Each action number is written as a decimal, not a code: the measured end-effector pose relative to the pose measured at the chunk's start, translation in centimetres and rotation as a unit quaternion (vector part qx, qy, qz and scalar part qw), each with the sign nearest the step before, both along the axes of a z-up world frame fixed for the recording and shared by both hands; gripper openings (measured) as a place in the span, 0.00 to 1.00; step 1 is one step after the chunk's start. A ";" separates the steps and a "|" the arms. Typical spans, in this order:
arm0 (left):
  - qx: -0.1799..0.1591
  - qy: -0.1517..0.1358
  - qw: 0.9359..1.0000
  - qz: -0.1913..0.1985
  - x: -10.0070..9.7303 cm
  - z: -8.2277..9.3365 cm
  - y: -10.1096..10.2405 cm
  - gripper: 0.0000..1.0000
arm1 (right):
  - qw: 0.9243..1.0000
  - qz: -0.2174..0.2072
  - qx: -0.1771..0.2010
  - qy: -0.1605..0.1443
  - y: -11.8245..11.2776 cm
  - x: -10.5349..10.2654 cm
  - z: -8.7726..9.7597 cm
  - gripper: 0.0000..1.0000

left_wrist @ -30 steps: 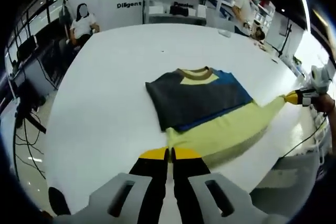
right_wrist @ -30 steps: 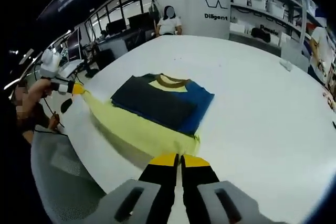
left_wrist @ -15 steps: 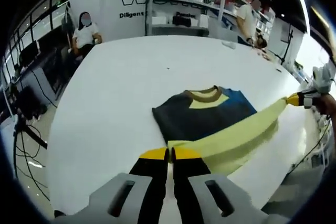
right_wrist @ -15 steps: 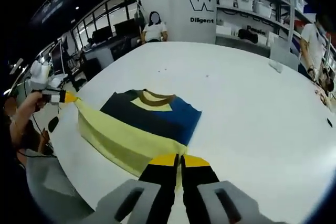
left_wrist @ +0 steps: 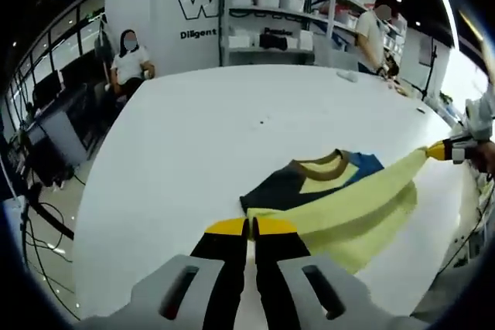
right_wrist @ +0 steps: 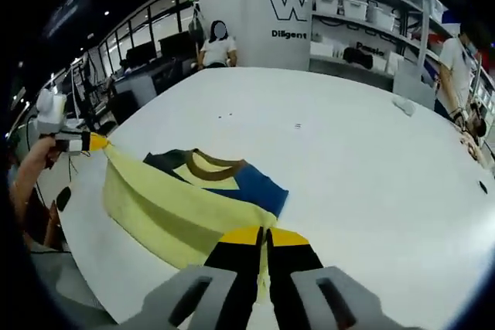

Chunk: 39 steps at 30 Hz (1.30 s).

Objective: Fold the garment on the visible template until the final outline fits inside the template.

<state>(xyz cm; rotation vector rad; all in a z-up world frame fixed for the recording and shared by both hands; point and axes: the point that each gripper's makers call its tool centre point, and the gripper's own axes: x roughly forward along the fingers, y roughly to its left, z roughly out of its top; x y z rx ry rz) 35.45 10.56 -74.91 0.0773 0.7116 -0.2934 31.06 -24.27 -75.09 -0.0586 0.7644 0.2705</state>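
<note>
In the left gripper view the left gripper (left_wrist: 249,227) rises from the bottom centre, its yellow-tipped jaws pressed together on one corner of the garment's (left_wrist: 340,199) pale yellow hem; in the right gripper view the right gripper (right_wrist: 264,236) stands the same way, jaws pinched on the opposite hem corner; each gripper also appears in the other's view, the right one at the right edge (left_wrist: 439,150) and the left one at the left edge (right_wrist: 94,142), with the yellow edge stretched taut between them. Beyond the jaws the hem is lifted off the white table (right_wrist: 363,152) and hangs over the darker upper part of the garment, whose brown collar (right_wrist: 210,165) and blue panel (right_wrist: 251,185) lie flat at mid-frame. I cannot make out a template outline on the table. The sides look already folded in; the bottom-to-top fold seems under way, with laying the hem down near the collar and checking the fit still to do.
</note>
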 end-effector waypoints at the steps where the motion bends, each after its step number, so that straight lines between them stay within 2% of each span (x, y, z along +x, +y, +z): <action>1: 0.002 -0.003 1.000 -0.002 0.3 0.0 0.0 0.00 | 1.000 -0.002 0.000 0.000 -0.1 0.3 -0.1 0.00; 15: 0.009 -0.006 1.000 0.002 5.3 -0.9 -0.6 0.00 | 1.000 -0.021 -0.003 -0.006 -1.0 4.7 -0.2 0.00; 22: 0.006 0.000 1.000 0.007 6.1 -1.4 -0.7 0.00 | 1.000 -0.028 0.002 -0.002 -1.2 5.5 -0.6 0.00; 23: 0.010 0.010 1.000 0.010 6.6 -2.5 -0.7 0.00 | 0.999 -0.040 0.012 0.002 -1.4 6.4 -1.2 0.00; 27: 0.014 0.024 1.000 0.014 7.1 -3.9 -0.7 0.00 | 0.999 -0.042 0.015 0.010 -1.4 7.3 -2.3 0.00; 36: 0.002 0.041 0.999 0.020 8.1 -5.8 -0.7 0.00 | 0.999 -0.048 0.015 0.022 -1.6 8.6 -4.7 0.00; 39: 0.010 0.044 0.999 0.016 8.4 -6.7 -0.7 0.00 | 0.999 -0.047 0.017 0.022 -1.5 9.1 -5.2 0.00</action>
